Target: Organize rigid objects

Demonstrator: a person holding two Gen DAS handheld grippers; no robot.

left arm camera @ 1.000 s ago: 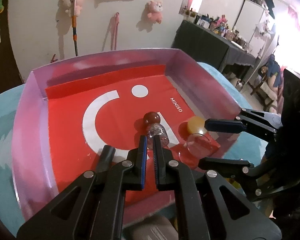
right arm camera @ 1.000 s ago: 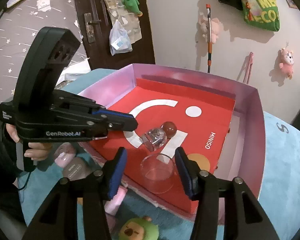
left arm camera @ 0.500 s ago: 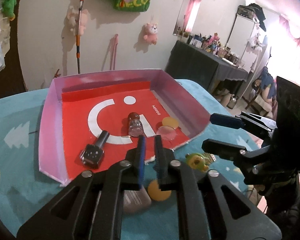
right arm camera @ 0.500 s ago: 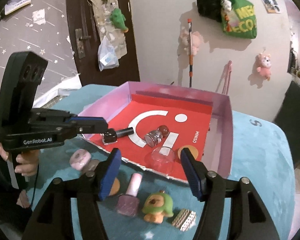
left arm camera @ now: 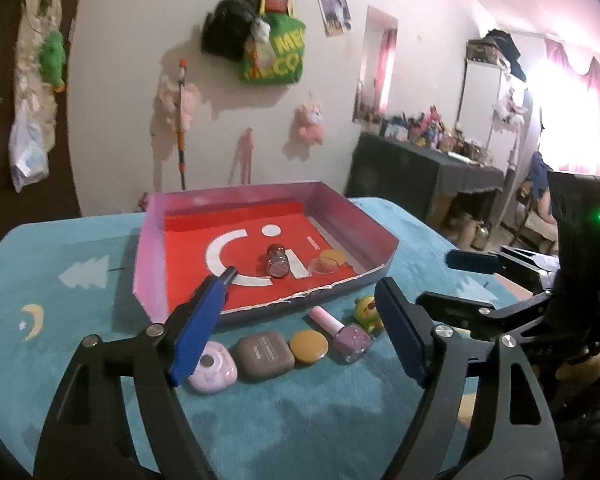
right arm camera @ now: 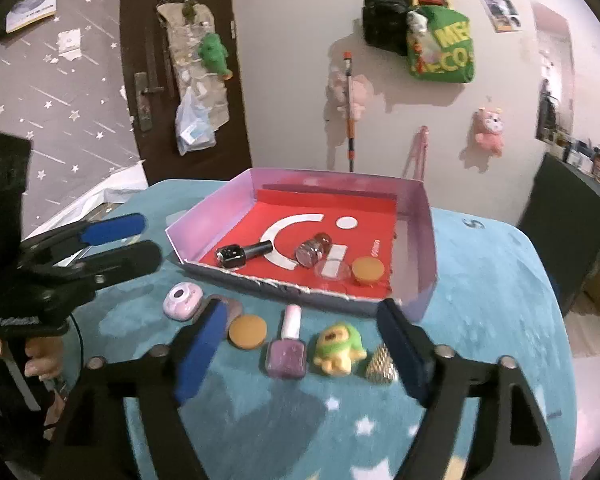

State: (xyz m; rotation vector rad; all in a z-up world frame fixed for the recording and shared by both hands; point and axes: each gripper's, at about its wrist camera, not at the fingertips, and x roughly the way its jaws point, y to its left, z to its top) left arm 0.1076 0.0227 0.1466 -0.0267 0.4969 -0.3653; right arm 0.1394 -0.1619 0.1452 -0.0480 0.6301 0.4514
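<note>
A pink tray (right arm camera: 216, 208) with a red floor holds a black nail polish bottle (right arm camera: 240, 254), a clear bottle (right arm camera: 314, 250) with a dark cap, a clear round dish (right arm camera: 332, 270) and an orange disc (right arm camera: 368, 270). In front of it on the blanket lie a pink round case (left arm camera: 214, 368), a brown compact (left arm camera: 264, 354), another orange disc (left arm camera: 309, 345), a purple nail polish (left arm camera: 348, 334), a green toy (left arm camera: 368, 312) and a gold ridged piece (right arm camera: 382, 364). My left gripper (left arm camera: 302, 282) and right gripper (right arm camera: 300, 306) hover above this row, jaws opening, nothing held.
The teal blanket (right arm camera: 480, 300) covers a round table whose edge falls away on the right. A dark door (right arm camera: 188, 60) and a wall with hung toys stand behind the tray. A dark side table (left arm camera: 420, 176) stands far right.
Both grippers have drawn back from the tray and risen, and their jaws have spread wide. The black nail polish and the clear dish now lie free in the tray.
</note>
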